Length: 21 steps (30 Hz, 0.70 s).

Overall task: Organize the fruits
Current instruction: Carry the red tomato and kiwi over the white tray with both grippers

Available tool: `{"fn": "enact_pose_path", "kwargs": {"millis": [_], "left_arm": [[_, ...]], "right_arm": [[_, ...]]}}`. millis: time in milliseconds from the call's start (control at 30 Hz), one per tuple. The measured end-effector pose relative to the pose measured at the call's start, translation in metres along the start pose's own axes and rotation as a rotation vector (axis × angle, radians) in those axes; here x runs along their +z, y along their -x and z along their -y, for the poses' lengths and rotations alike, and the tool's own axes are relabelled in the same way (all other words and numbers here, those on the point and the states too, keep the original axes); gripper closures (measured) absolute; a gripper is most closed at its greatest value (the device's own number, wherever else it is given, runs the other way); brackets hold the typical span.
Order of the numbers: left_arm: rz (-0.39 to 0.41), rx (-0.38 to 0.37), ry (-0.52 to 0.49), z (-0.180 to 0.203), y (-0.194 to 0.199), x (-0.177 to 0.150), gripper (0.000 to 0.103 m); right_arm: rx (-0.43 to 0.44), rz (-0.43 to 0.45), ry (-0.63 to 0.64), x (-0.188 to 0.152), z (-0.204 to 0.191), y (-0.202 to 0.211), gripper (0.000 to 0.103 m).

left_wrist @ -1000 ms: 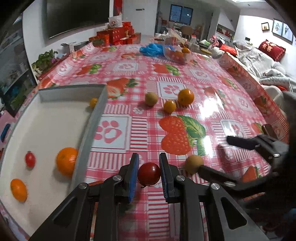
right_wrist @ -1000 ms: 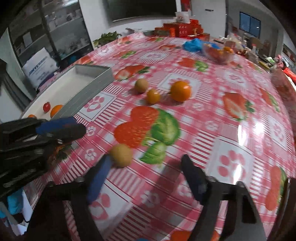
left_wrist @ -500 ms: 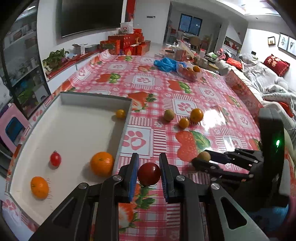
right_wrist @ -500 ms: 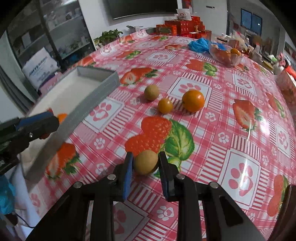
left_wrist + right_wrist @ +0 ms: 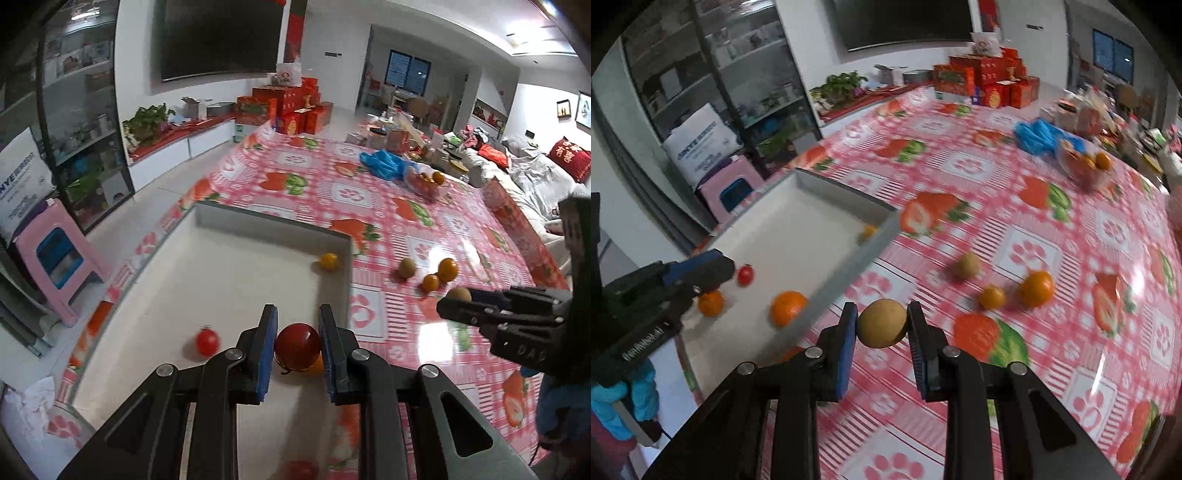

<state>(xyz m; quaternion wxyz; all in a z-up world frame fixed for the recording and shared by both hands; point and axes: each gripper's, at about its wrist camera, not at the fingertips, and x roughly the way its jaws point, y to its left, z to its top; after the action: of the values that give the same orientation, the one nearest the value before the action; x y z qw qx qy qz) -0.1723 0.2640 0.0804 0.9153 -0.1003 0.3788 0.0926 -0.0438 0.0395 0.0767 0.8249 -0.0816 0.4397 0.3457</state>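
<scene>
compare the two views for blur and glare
Right wrist view: tablecloth and loose fruit are motion-smeared, while the brown fruit in the hand-held gripper stays sharp. Left wrist view: crisper overall, strong fisheye bending, a pale sheen on the tablecloth's far right.

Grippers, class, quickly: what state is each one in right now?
Left gripper: closed on a red tomato.
Right gripper: closed on a brown fruit.

The table (image 5: pixel 369 192) wears a pink strawberry-print cloth. On it sit a grey tray (image 5: pixel 345 280), a kiwi (image 5: pixel 407 267), two oranges (image 5: pixel 447 269) close together, a blue bag (image 5: pixel 382 164) and a clear fruit container (image 5: pixel 426 182) at the far end.
</scene>
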Motion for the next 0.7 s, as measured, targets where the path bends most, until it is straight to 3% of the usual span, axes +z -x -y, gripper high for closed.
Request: {"fn": "enact_pose_path", "kwargs": {"millis": [333, 700], "left_arm": [[-0.024, 0.056, 0.042, -0.036, -0.009, -0.008, 0.079], [-0.083, 0.089, 0.057, -0.049, -0.028, -0.02, 0.079]], "right_arm": [[0.06, -0.05, 0.061, 0.016, -0.05, -0.032, 0.073], [0.099, -0.125, 0.063, 0.017, -0.07, -0.063, 0.073]]}}
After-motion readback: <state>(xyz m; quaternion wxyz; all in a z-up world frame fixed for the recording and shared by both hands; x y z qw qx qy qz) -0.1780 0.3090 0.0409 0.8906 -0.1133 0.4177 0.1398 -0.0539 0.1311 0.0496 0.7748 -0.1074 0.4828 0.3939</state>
